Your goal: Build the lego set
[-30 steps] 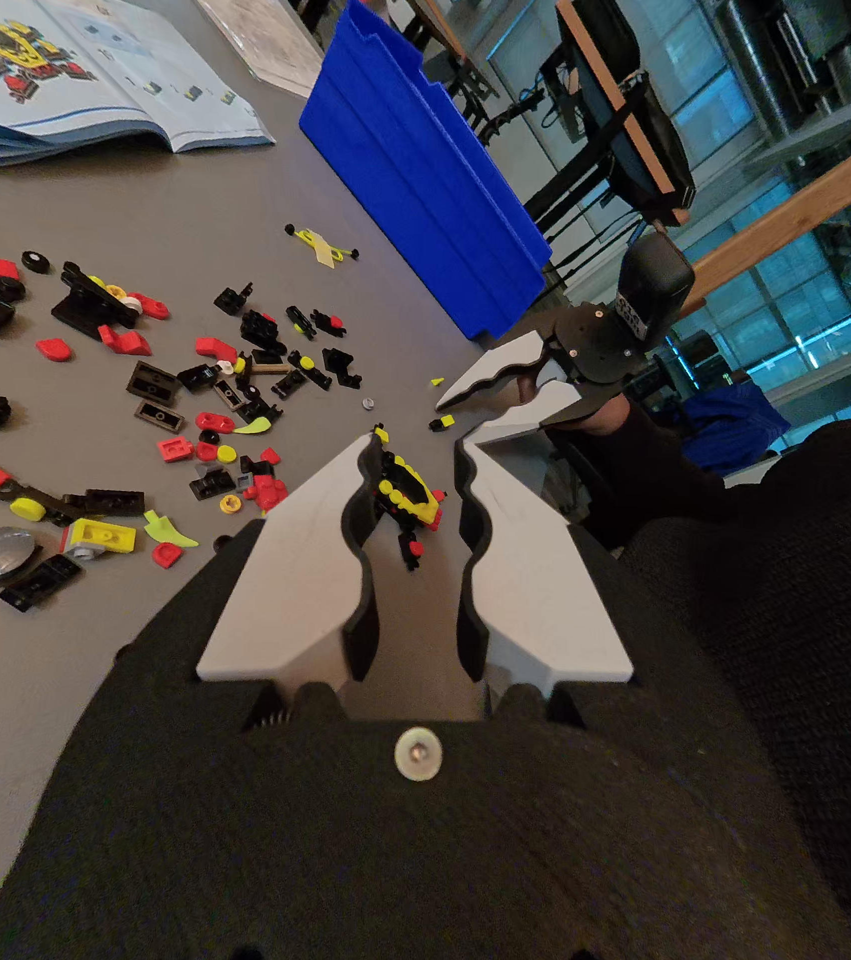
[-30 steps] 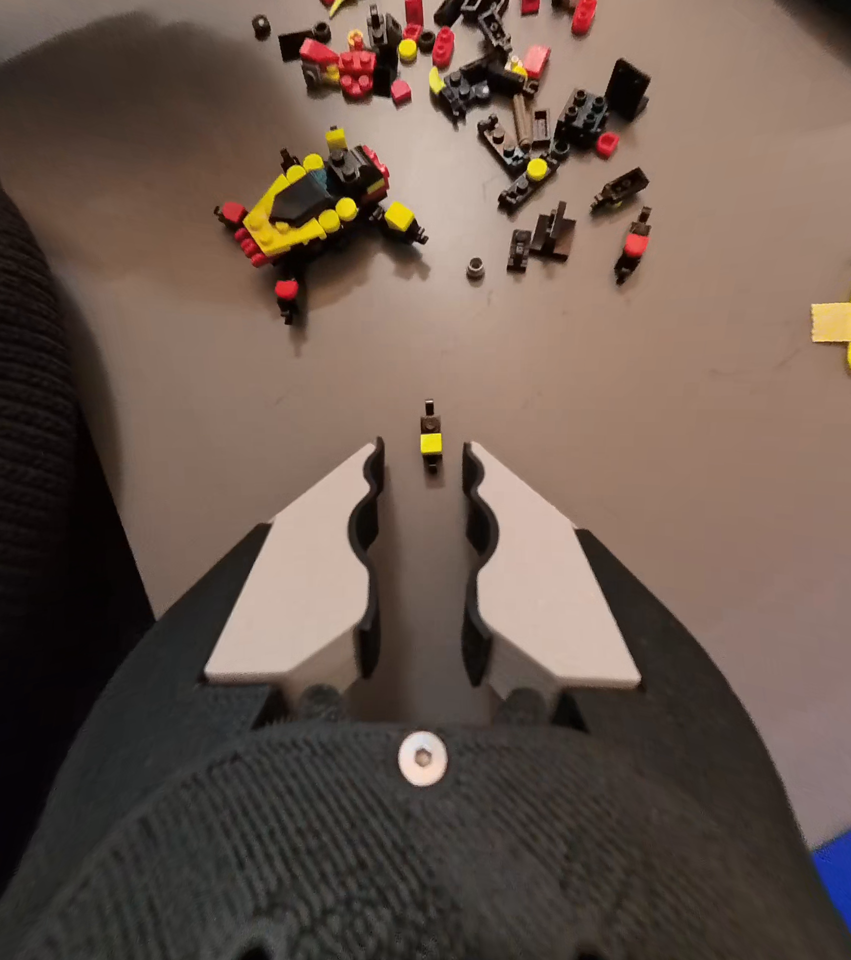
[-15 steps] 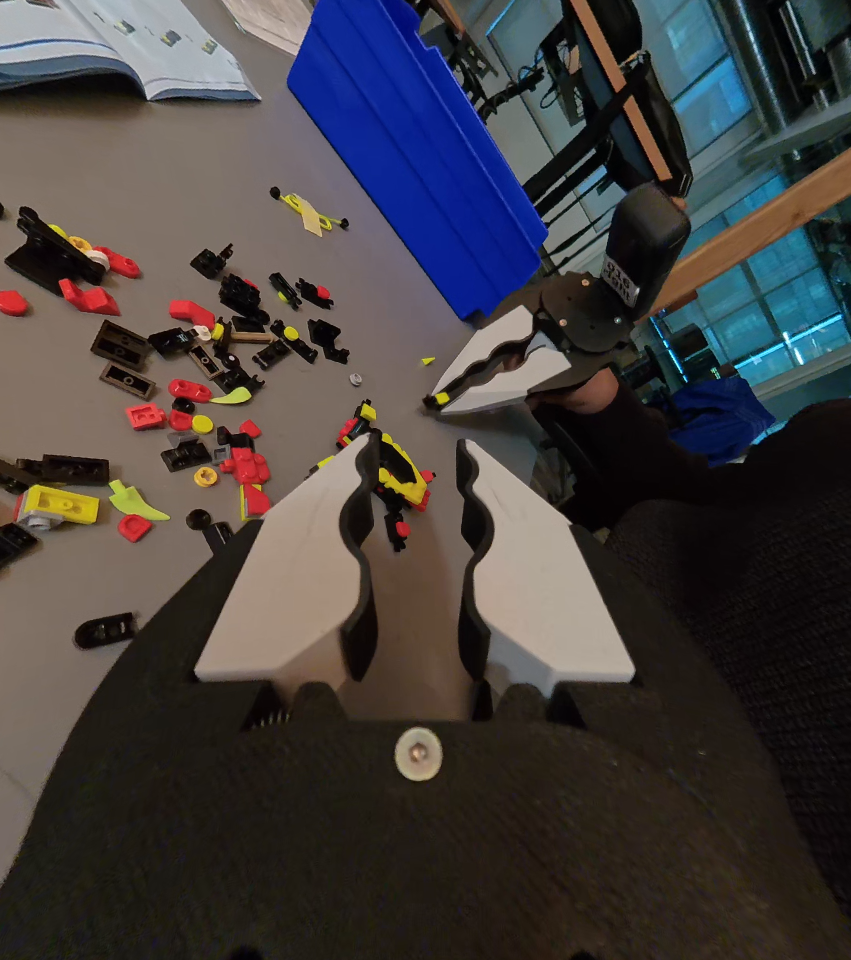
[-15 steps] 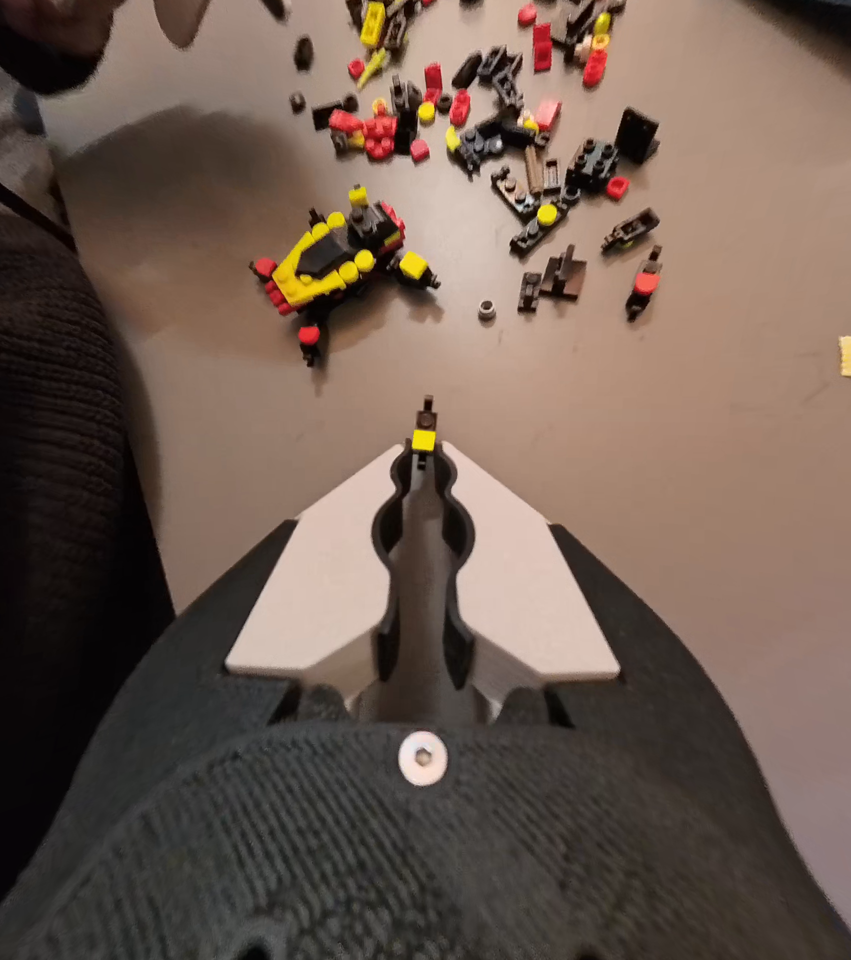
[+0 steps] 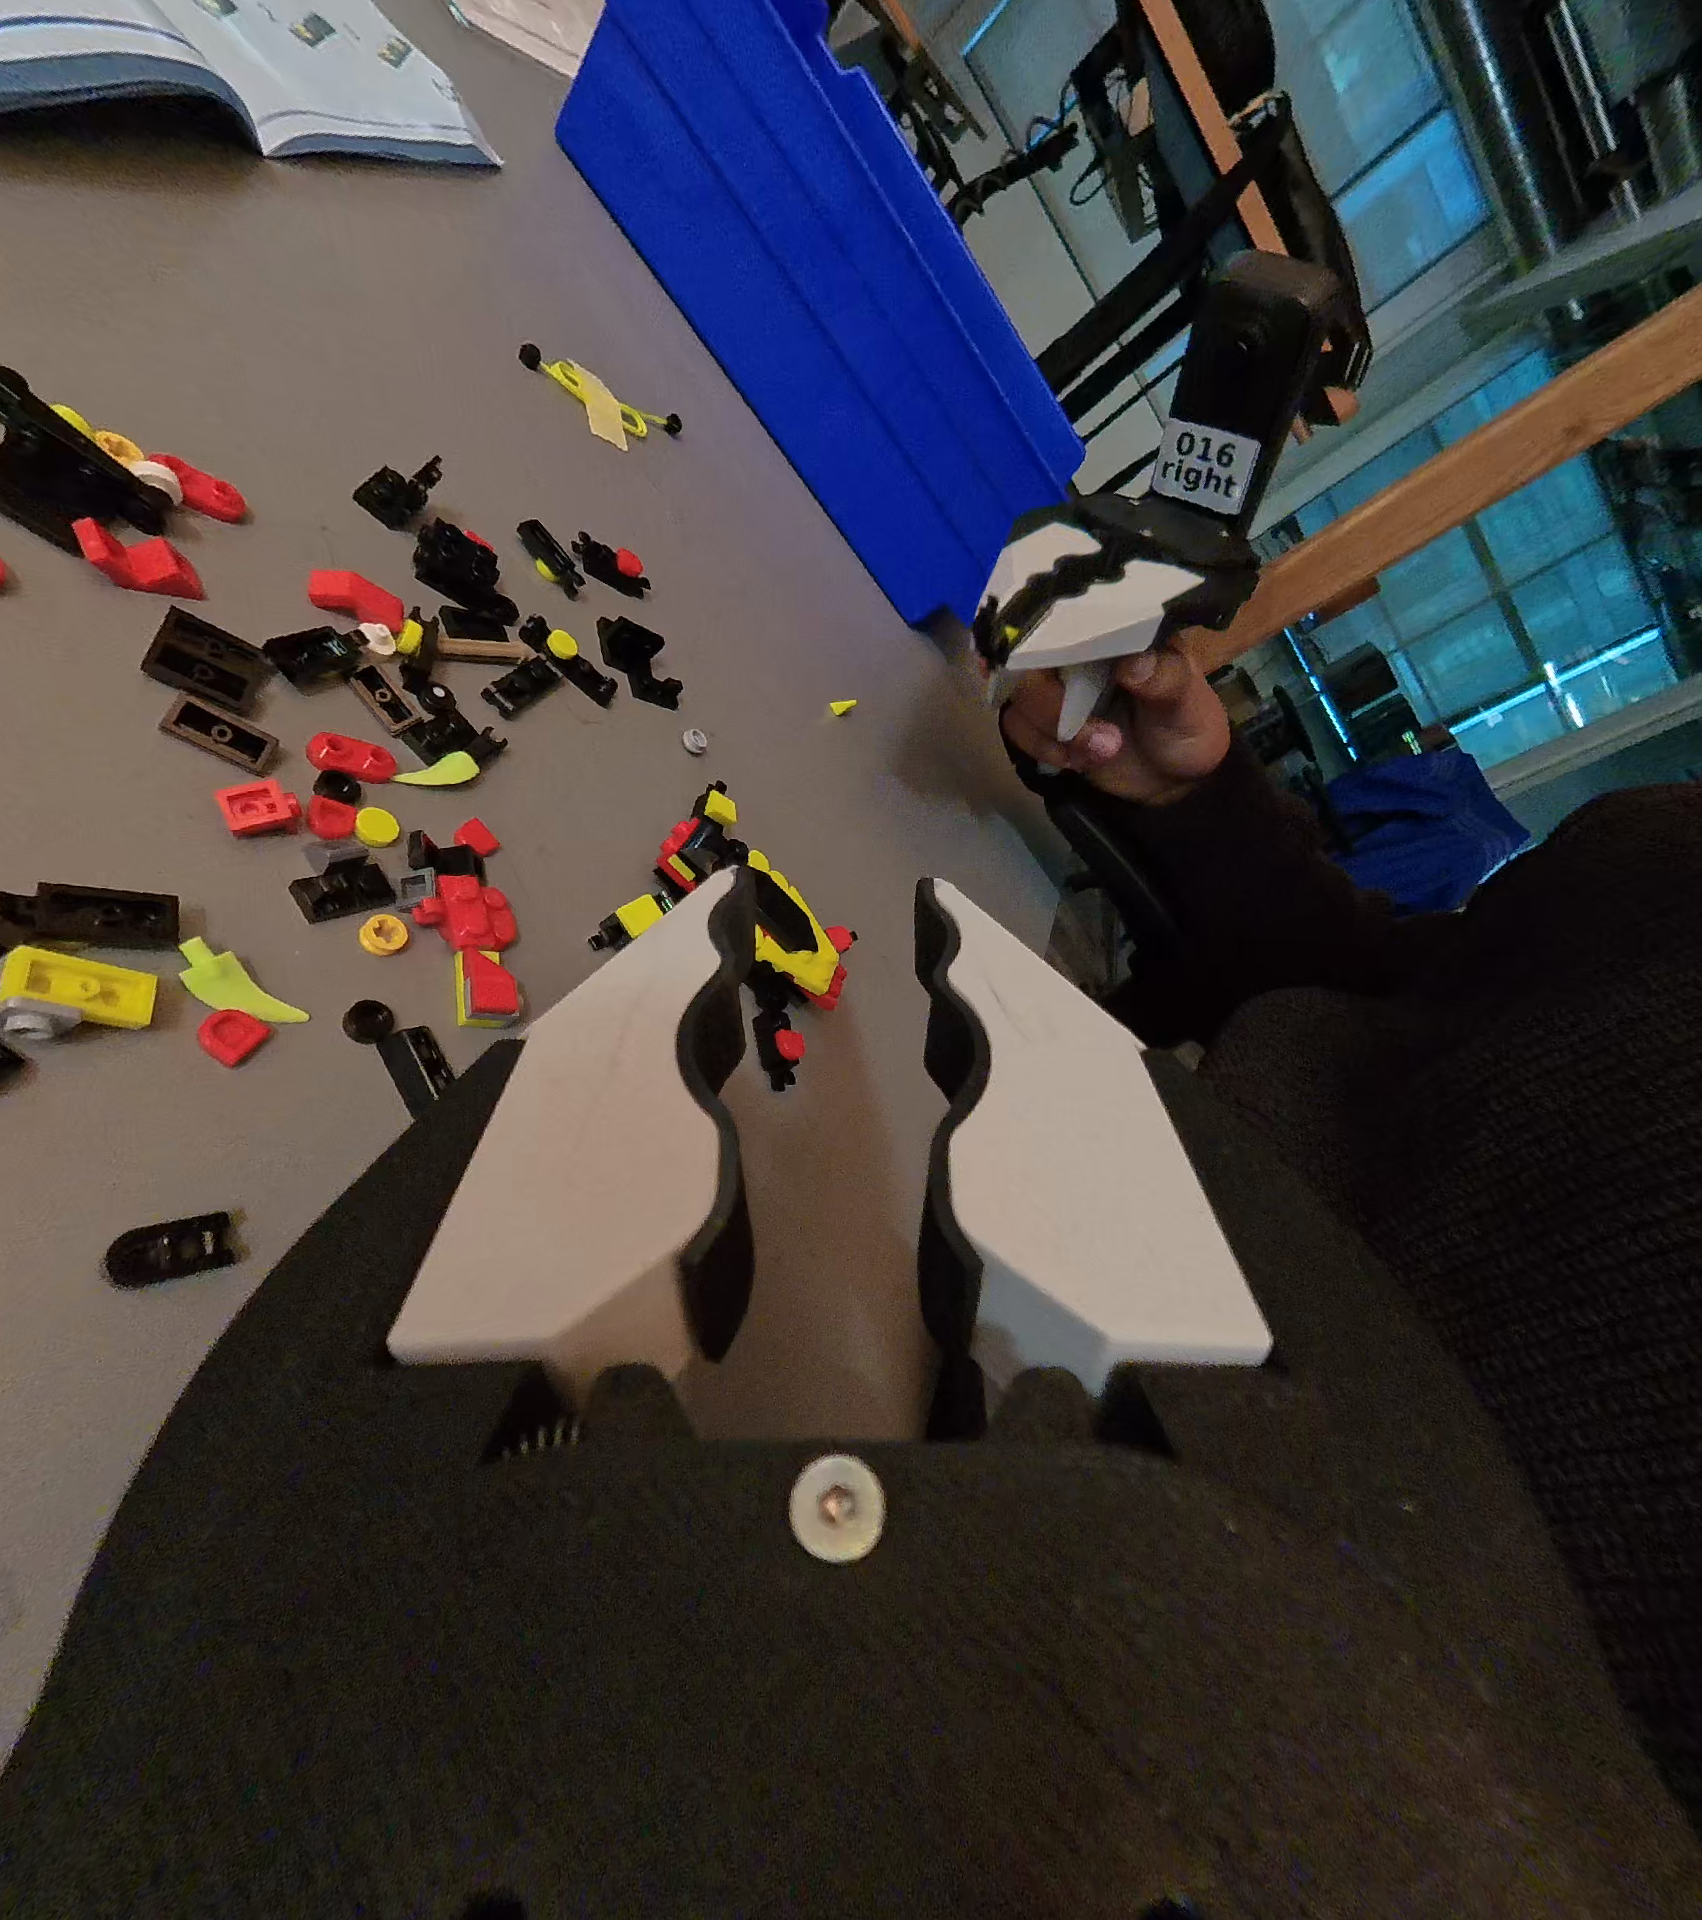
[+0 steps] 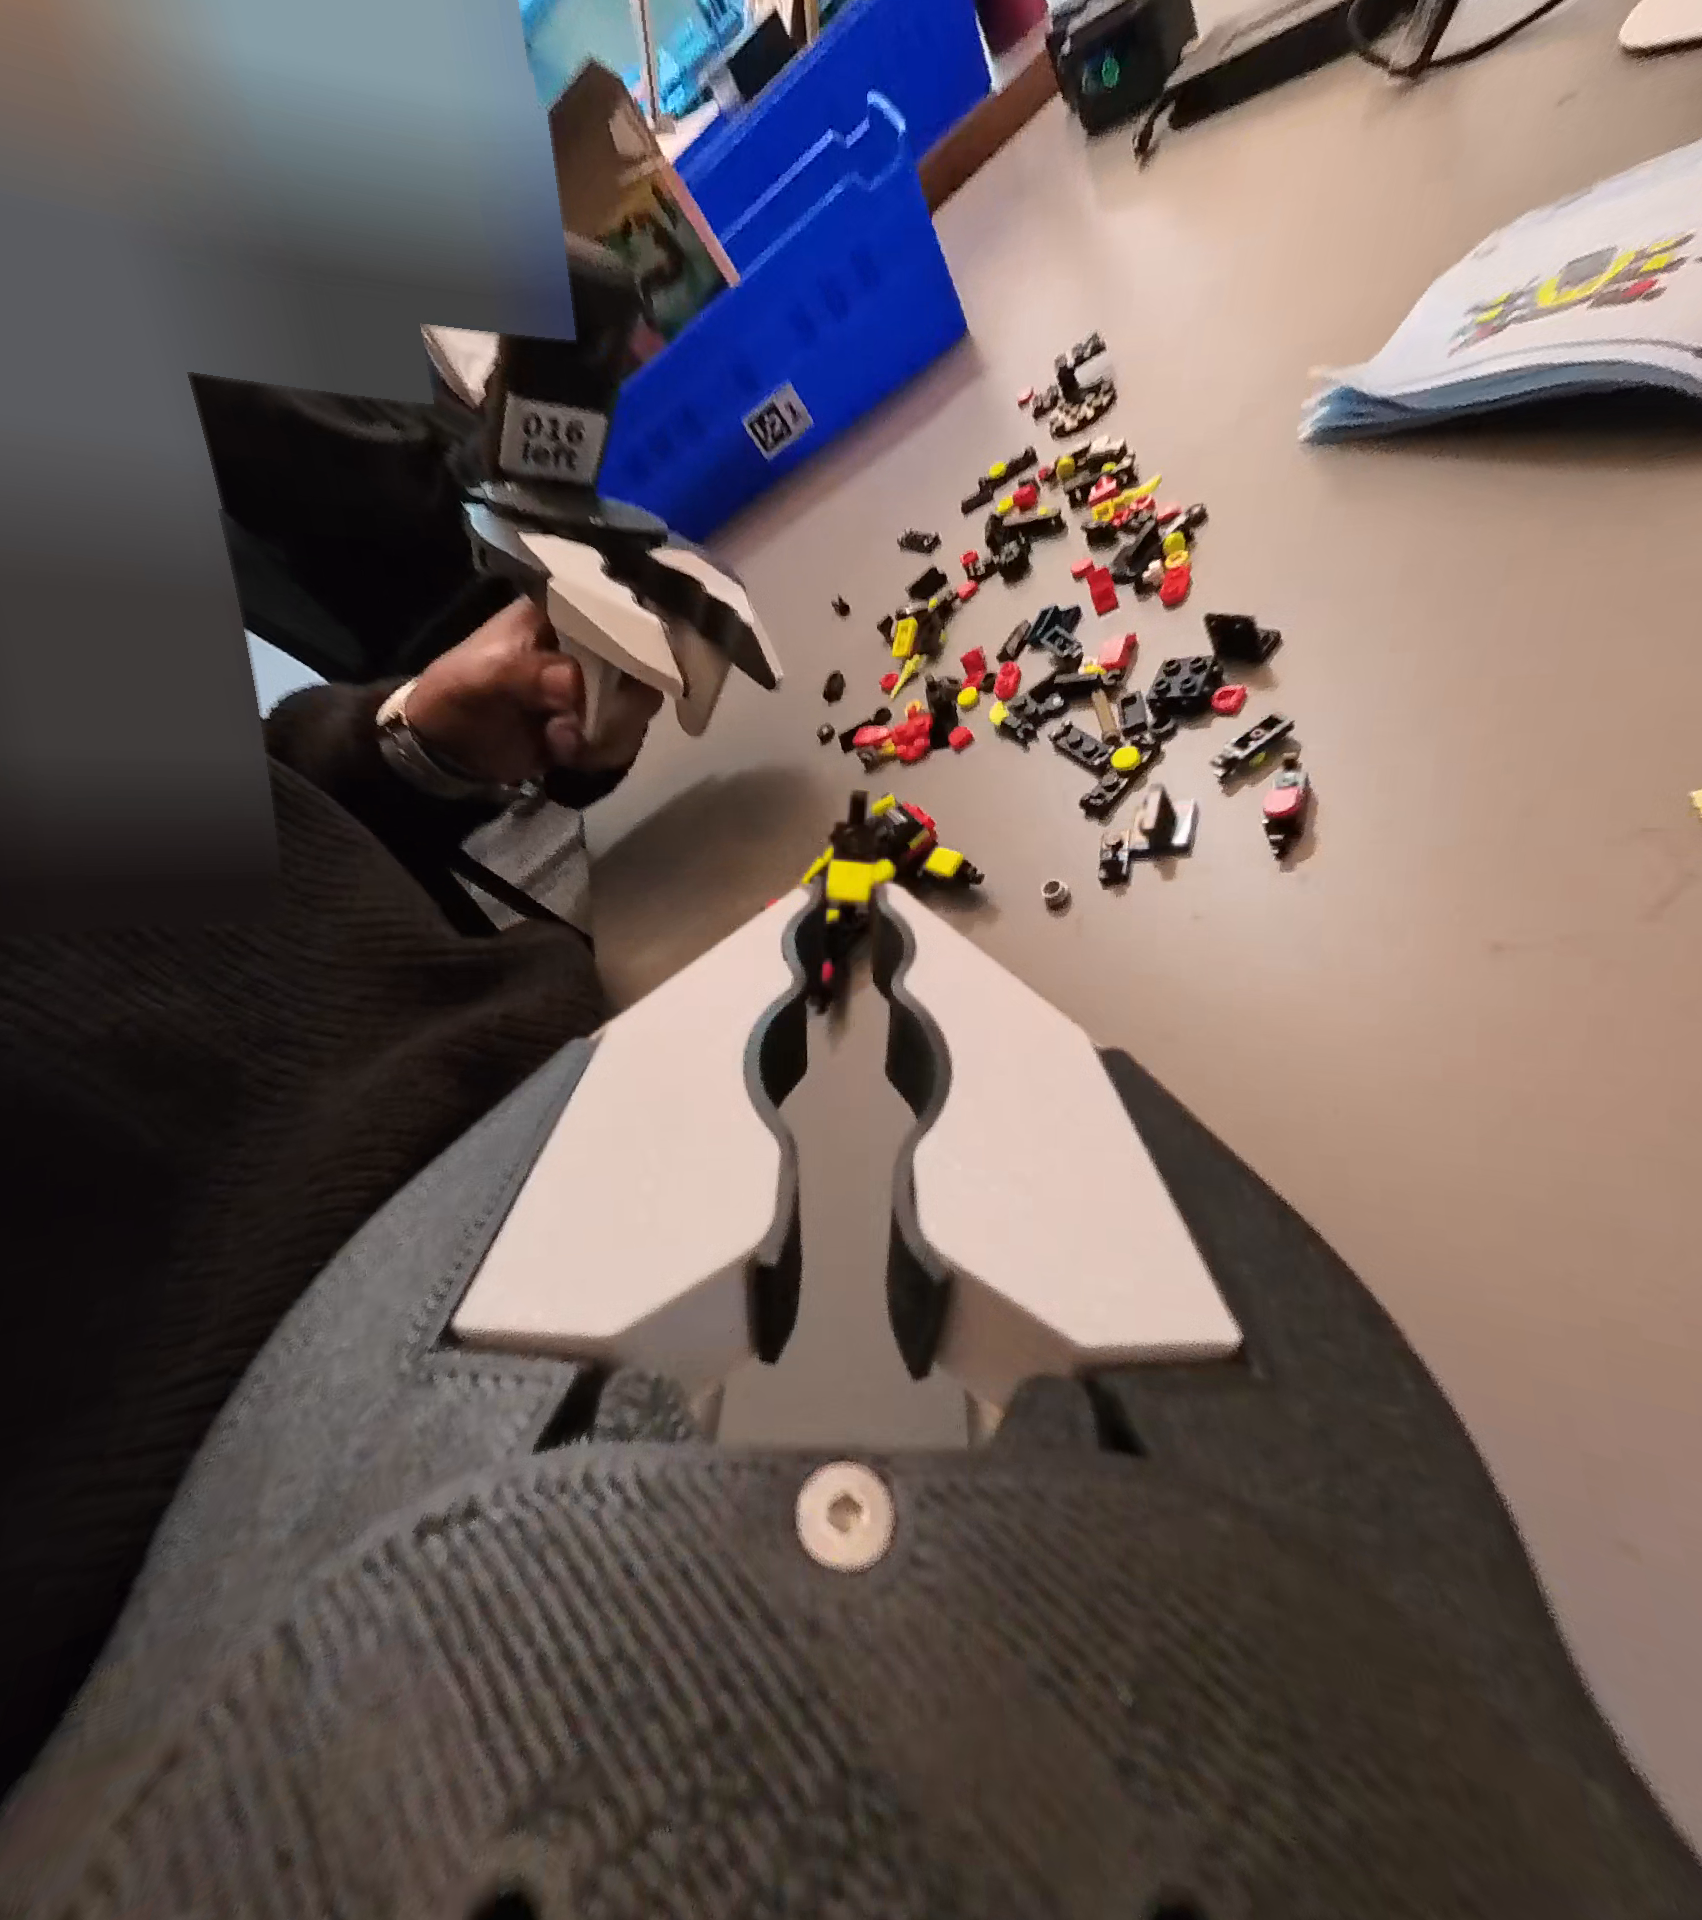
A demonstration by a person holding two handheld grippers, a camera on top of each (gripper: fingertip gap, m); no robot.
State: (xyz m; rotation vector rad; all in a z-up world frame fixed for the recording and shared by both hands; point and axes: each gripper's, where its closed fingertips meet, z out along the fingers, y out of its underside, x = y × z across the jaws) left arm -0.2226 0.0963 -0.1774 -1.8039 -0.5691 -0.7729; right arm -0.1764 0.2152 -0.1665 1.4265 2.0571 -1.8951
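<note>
Matte grey plastic with wavy black rubber linings forms the right gripper (image 6: pixel 842 902), whose jaws pinch a tiny yellow-and-black lego piece (image 6: pixel 852 878) at their tips, lifted above the smooth grey worktop (image 6: pixel 1449 1039). The left gripper (image 5: pixel 831 914) hangs with jaws spread, the studded yellow, black and red partly built lego model (image 5: pixel 785 935) lying on the worktop just beyond them. Both grippers carry small white printed labels, and the glossy blue plastic bin (image 6: pixel 805 343) bears a sticker.

Grey table (image 5: pixel 327 312) (dimly lit) before tall windows (image 5: pixel 1512 582) and a wooden beam (image 5: pixel 1553 416).

The left finger (image 5: pixel 618 1091) hides part of the model (image 5: pixel 785 940).
</note>
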